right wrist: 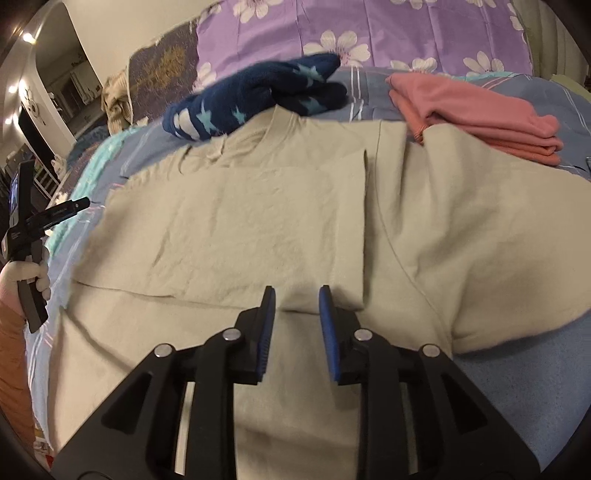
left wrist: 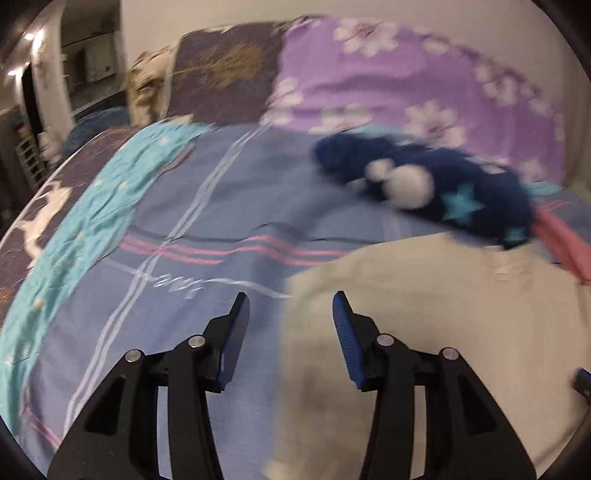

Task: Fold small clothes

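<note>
A beige shirt [right wrist: 295,229] lies flat on the bed, one side panel folded over its middle; its collar points to the far side. It also shows in the left wrist view [left wrist: 424,314], blurred. My right gripper [right wrist: 297,295] is open and empty, just above the near edge of the folded panel. My left gripper [left wrist: 290,302] is open and empty, over the shirt's left edge and the blue bedsheet [left wrist: 221,221]. The left gripper tool also shows in the right wrist view [right wrist: 40,221], held in a gloved hand off the shirt's left side.
A dark blue garment with stars [right wrist: 258,96] lies beyond the shirt's collar, also in the left wrist view [left wrist: 424,184]. A folded pink garment [right wrist: 476,114] sits at the far right. A purple floral pillow [right wrist: 369,29] lies behind. A doorway [right wrist: 55,92] is at left.
</note>
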